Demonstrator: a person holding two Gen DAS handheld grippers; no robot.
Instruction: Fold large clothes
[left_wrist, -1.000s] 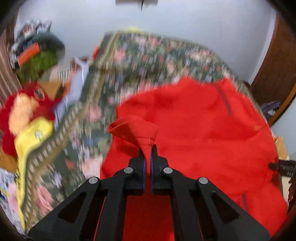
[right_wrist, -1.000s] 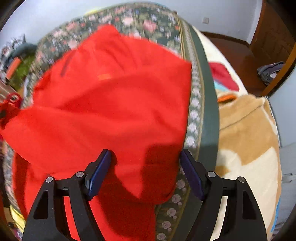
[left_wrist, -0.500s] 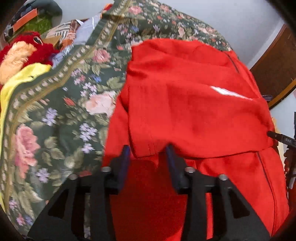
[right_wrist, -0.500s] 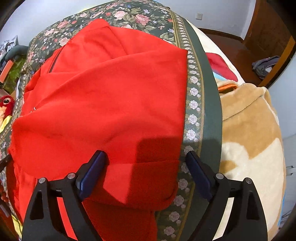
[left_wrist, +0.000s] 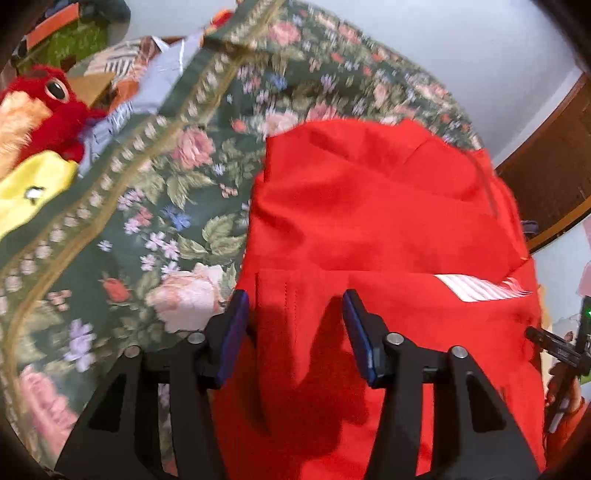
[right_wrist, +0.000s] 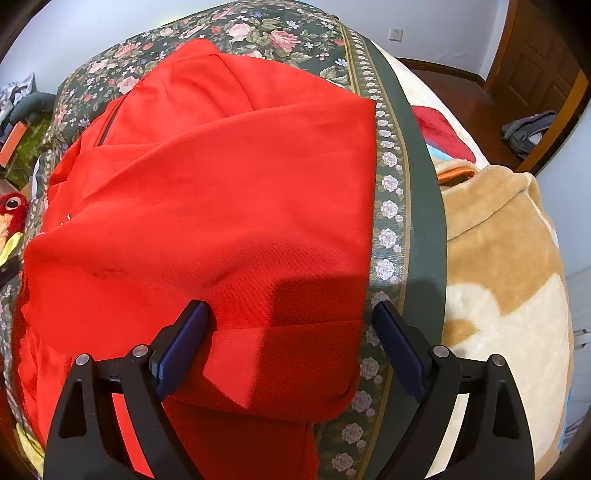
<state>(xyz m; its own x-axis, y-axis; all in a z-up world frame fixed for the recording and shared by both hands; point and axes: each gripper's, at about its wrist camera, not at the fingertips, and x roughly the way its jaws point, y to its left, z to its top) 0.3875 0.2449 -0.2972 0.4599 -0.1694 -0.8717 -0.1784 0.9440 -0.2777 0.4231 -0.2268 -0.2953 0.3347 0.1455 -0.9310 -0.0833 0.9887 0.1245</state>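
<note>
Dark-green floral bedspread (right_wrist: 413, 206) fills both views, the half-folded bright red fabric garment (right_wrist: 221, 206) spread across centre frame. Left gripper (left_wrist: 291, 325) – jaws just parted, half-wide – and right gripper (right_wrist: 288, 347), wide, hold nothing. Loose folded layer could slide back – nothing pins it.

No text, brand, number or sign can be read in either view. The one mark is a patch of white stripes (left_wrist: 476, 290) on the red garment (left_wrist: 369, 206), near its right edge in the left wrist view; it forms no letters. The same garment (right_wrist: 221, 192) shows only a tiny white fleck at its left edge in the right wrist view, too small to read
</note>
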